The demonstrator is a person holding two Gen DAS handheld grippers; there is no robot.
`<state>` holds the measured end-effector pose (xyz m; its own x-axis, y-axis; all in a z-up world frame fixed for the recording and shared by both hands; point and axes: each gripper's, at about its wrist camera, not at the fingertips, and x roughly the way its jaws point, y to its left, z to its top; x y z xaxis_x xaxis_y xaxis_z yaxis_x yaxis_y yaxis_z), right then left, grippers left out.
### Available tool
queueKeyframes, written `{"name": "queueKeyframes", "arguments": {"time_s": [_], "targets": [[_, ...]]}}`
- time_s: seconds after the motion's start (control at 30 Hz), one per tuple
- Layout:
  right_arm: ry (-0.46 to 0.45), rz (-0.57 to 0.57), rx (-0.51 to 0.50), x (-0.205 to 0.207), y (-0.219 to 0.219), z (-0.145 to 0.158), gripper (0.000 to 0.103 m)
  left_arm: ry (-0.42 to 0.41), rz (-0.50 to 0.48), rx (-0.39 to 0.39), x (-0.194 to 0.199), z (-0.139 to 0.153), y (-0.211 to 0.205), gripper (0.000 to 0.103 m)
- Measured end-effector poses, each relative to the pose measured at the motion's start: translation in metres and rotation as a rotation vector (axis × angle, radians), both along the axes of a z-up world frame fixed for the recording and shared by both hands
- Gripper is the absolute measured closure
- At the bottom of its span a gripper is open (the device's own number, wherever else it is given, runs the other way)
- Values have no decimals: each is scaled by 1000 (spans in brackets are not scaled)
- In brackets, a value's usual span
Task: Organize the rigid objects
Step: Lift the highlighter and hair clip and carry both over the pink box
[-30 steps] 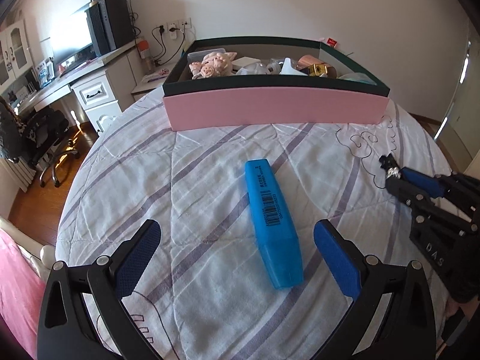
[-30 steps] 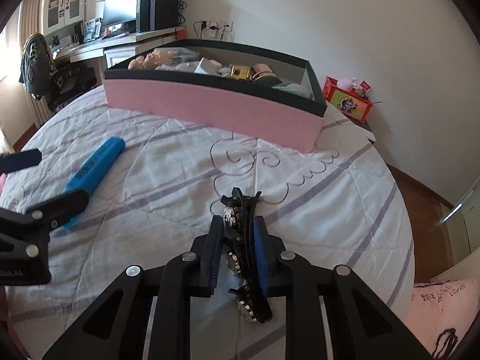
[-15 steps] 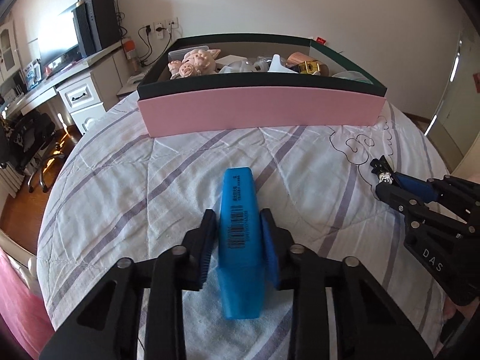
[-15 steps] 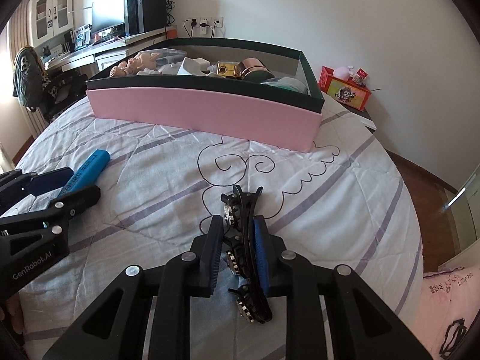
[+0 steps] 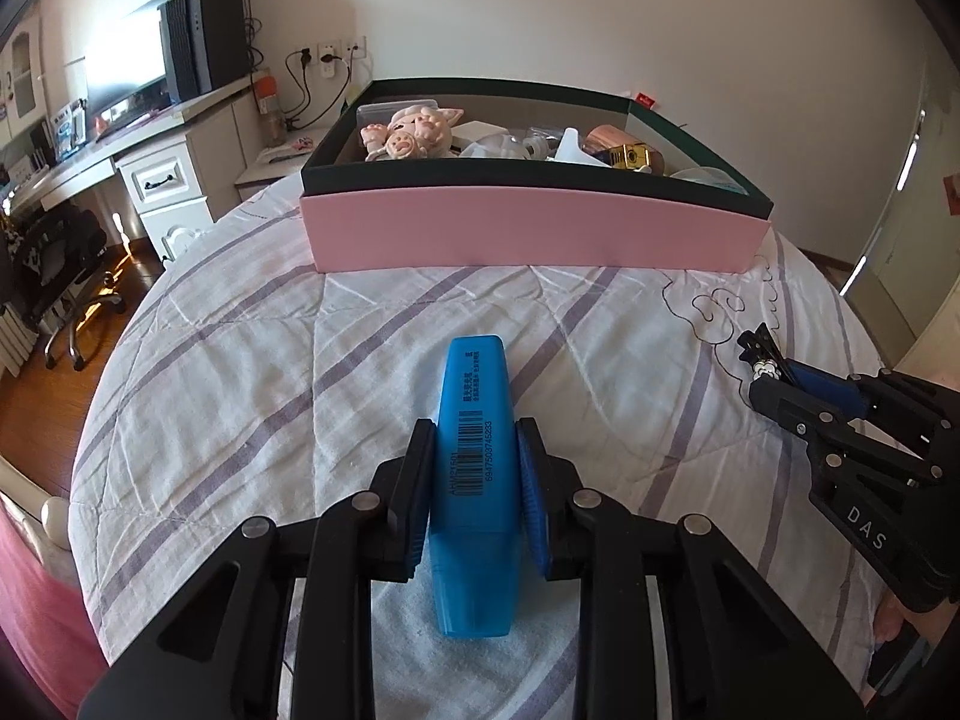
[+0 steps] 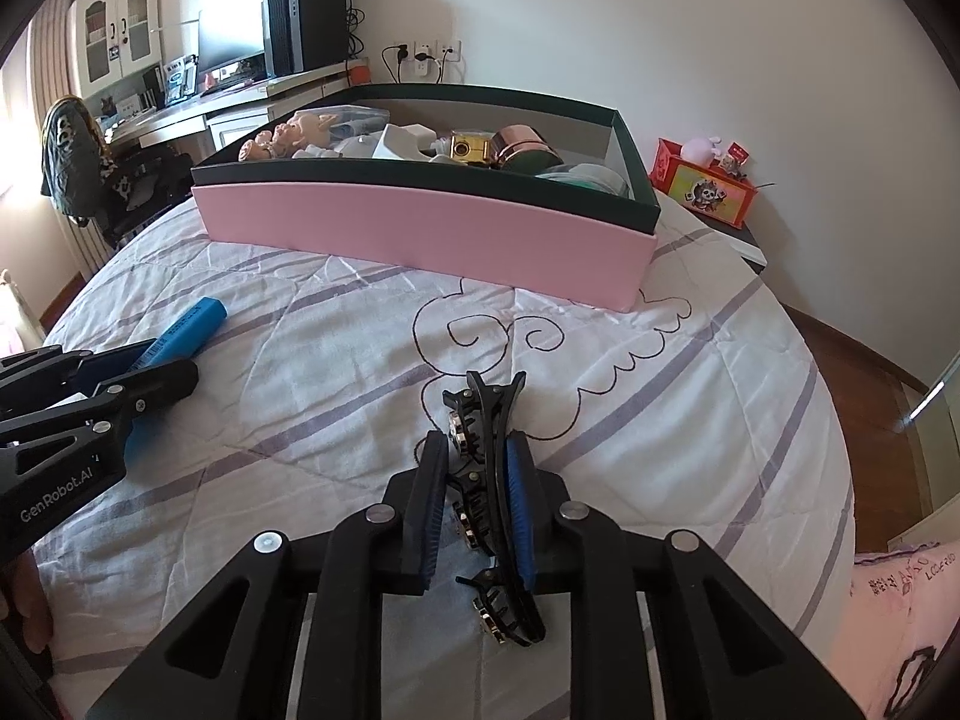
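My left gripper (image 5: 474, 468) is shut on a blue highlighter pen (image 5: 474, 420) with a barcode, held above the bed. It also shows in the right wrist view (image 6: 180, 330), with the left gripper (image 6: 150, 378) at the left edge. My right gripper (image 6: 477, 480) is shut on a black hair clip (image 6: 480, 420) with metal beads; both show in the left wrist view at the right, the gripper (image 5: 774, 378) and the clip (image 5: 757, 348). A pink box with a dark green rim (image 5: 528, 228) stands ahead, holding a pig plush (image 5: 414, 132) and several small items.
The bed has a white quilt with purple stripes (image 5: 252, 384). A desk with drawers (image 5: 156, 180) and an office chair (image 5: 54, 258) stand at the left. A red box (image 6: 708, 189) sits on a nightstand at the right. The wall is behind the box.
My left gripper closed on the blue highlighter, which lay free between open fingers a second ago, and lifted it. The right gripper kept hold of the hair clip and rose slightly.
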<state>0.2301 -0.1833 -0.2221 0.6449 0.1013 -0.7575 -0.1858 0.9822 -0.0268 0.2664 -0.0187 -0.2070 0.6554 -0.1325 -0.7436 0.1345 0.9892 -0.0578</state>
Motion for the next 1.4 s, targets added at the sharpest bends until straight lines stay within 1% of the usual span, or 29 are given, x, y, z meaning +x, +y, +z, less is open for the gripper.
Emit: {"name": "queueKeyframes", "arguments": {"time_s": [0.1,0.2,0.33,0.43,0.53,0.6,0.67,0.7,0.83,0.97,1.17,1.33,1.4], "targets": [[-49,7,46,-8,2,9,84,-38,3,6,-10,6,5,77],[-106,-12,79,-17,3,18,84,-99,9,19,-23,19,6,77],[-226,-42,132,-36,6,39,84,-184,5,20,-41,39,6,77],[-312,-46,141,-51,13,56,84,-256,1,32,-58,58,4,77],[-385,-49,151,-66,19,72,84,-326,20,40,-73,75,5,77],[-404,-47,148,-71,23,77,84,-368,27,36,-82,85,7,77],[-421,-45,155,-75,26,80,84,-399,23,51,-90,92,6,77],[-416,-41,152,-75,28,81,84,-413,21,52,-93,95,5,77],[-424,-26,164,-74,32,86,83,-435,7,56,-96,102,2,77],[-431,-15,158,-68,34,91,83,-447,9,60,-90,107,-2,77],[-438,1,152,-43,32,105,83,-444,-26,64,-55,120,-14,77],[-429,-17,128,-3,29,112,83,-445,-58,60,-3,137,-23,77],[-411,-24,123,23,25,114,83,-412,-78,59,27,137,-29,77]]}}
